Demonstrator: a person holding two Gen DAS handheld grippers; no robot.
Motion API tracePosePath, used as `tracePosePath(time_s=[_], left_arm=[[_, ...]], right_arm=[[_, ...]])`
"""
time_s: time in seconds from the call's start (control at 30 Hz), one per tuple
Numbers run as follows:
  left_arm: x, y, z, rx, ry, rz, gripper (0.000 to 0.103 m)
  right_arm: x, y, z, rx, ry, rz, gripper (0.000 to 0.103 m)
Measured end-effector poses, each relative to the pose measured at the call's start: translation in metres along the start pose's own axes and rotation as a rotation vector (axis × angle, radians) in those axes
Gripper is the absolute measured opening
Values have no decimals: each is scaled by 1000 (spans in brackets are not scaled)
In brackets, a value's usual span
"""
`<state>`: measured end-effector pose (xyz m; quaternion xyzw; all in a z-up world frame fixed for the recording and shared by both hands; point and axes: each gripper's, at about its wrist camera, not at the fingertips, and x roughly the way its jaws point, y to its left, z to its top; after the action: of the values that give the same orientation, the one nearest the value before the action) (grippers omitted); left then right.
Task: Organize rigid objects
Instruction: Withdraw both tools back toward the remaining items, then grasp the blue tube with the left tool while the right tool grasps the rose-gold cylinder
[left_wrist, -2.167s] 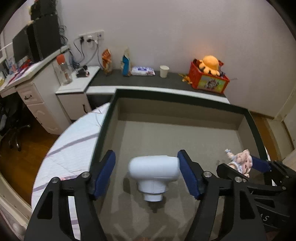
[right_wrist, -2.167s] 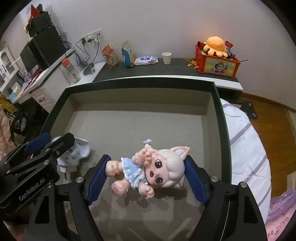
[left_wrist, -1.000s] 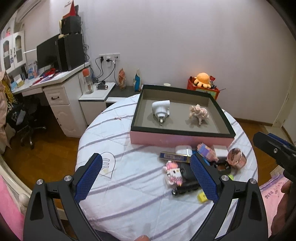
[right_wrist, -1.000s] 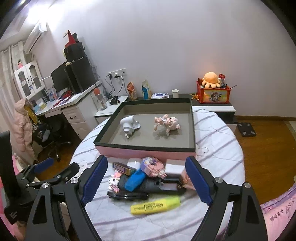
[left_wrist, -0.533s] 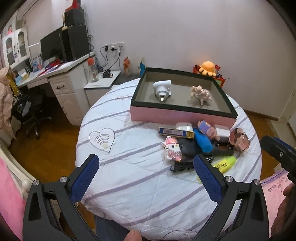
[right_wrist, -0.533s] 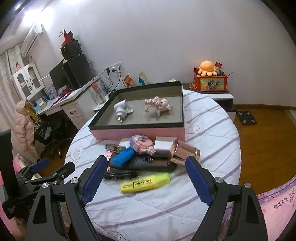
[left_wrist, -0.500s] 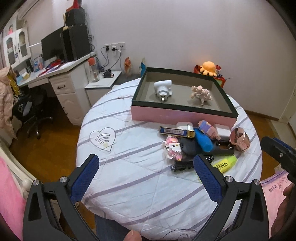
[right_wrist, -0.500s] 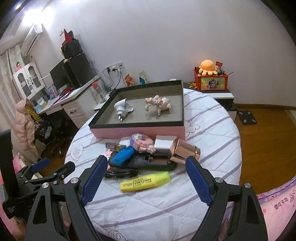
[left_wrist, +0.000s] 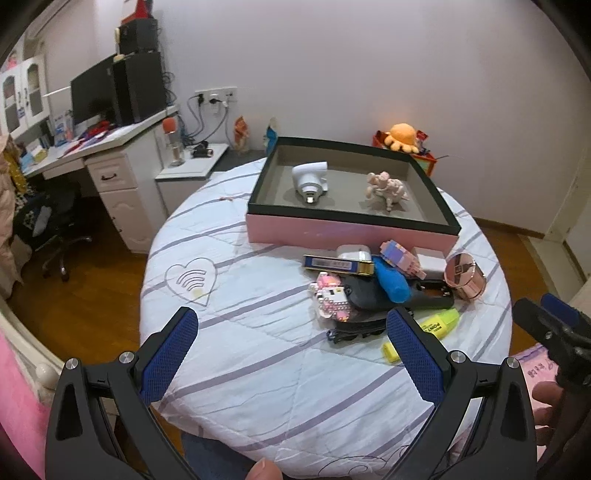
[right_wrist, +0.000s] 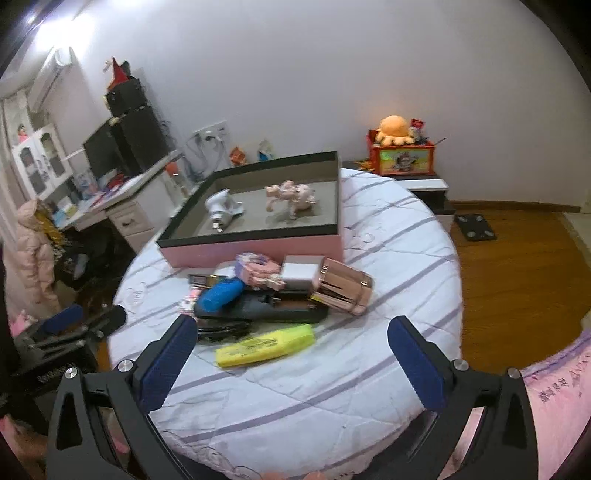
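Note:
A pink box with a dark rim (left_wrist: 347, 230) (right_wrist: 258, 249) stands at the far side of the round table. Inside lie a white charger plug (left_wrist: 309, 179) (right_wrist: 220, 205) and a pink doll figure (left_wrist: 386, 189) (right_wrist: 290, 197). In front of the box lies a pile: a yellow highlighter (right_wrist: 266, 345) (left_wrist: 439, 321), a blue cylinder (left_wrist: 391, 282) (right_wrist: 219, 295), a rose-gold can (left_wrist: 463, 275) (right_wrist: 341, 286), pink block toys (left_wrist: 330, 295) (right_wrist: 258, 271), a white block (right_wrist: 301, 273) and a black case (right_wrist: 266, 308). My left gripper (left_wrist: 291, 345) is open and empty above the near table. My right gripper (right_wrist: 291, 345) is open and empty just before the highlighter.
The round table has a white striped cloth (left_wrist: 258, 332) with a heart mark (left_wrist: 190, 278). A desk with a monitor (left_wrist: 96, 94) and a chair stand to the left. A red toy box with an orange plush (right_wrist: 400, 151) stands on a low shelf behind. Wooden floor lies to the right.
Both grippers let go of the plug and the doll in the box and drew back over the table's near side. In the last half second the right gripper moved closer to the pile.

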<state>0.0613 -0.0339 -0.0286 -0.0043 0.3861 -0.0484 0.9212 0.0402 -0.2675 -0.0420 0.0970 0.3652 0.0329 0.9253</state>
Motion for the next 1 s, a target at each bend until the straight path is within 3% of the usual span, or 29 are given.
tracePosePath(time_s=[0.33,0.73,1.0], left_arm=[[12,3,0,4,19,-54,103],[28,-10,2,23,41,-78,103],[41,-25,6,50,64,-92,103]], right_arm=[[11,-6,0,17,52,-77,103],[46,-33,7,98,148,-84,103],[76,-40,25,113,162,-65,101]])
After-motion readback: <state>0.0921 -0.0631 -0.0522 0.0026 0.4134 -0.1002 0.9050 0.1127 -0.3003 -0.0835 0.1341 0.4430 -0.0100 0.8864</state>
